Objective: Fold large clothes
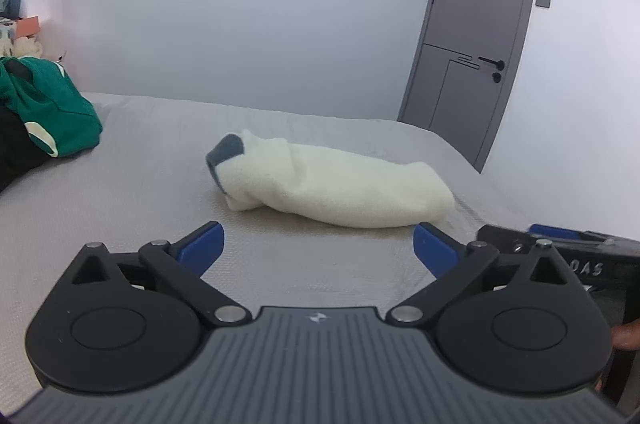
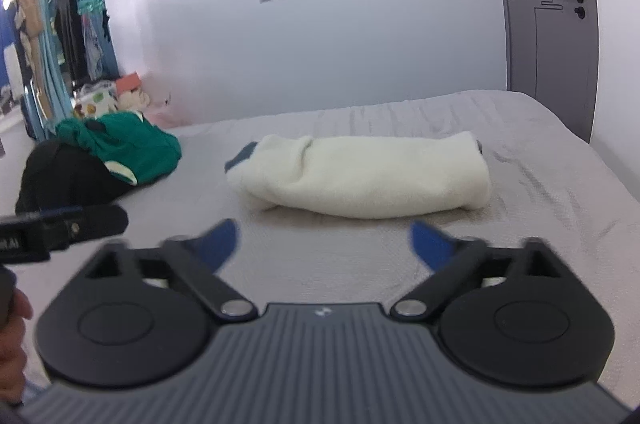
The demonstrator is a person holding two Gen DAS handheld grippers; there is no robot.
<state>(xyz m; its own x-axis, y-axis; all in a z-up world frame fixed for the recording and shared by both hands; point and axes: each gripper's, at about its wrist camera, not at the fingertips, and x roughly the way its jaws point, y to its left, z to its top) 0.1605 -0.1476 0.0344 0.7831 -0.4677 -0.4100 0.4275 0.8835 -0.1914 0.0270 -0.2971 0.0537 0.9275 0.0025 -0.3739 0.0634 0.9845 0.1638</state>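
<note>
A soft white garment (image 1: 332,186) lies folded into a long roll on the grey bed (image 1: 160,164). It sits near the middle of the bed, lying sideways across the view. At its left end a bit of dark grey-blue cloth (image 1: 227,151) peeks out. The left gripper (image 1: 318,246) hangs low over the bed, just in front of the roll. Its jaws are spread wide, and nothing is between them. Its blue fingertips (image 1: 202,248) do not touch the roll. The right gripper (image 2: 324,244) is close beside the left one, also just in front of the white garment (image 2: 360,178). Its jaws are spread wide too, with only bare bed (image 2: 560,192) between them. Its blue fingertips (image 2: 222,244) look blurry. In the right wrist view, part of the left gripper shows at the left edge, with a bit of the hand (image 2: 14,340) that holds it. Off to the left side of the bed there is a heap of other clothes, well apart from the roll. A green garment (image 2: 132,146) lies on top of a black garment (image 2: 60,176). Behind the bed is a pale wall (image 1: 280,36) with a grey door (image 1: 476,24) on the right. Far to the left, more clothes hang on a rack (image 2: 68,12).
</note>
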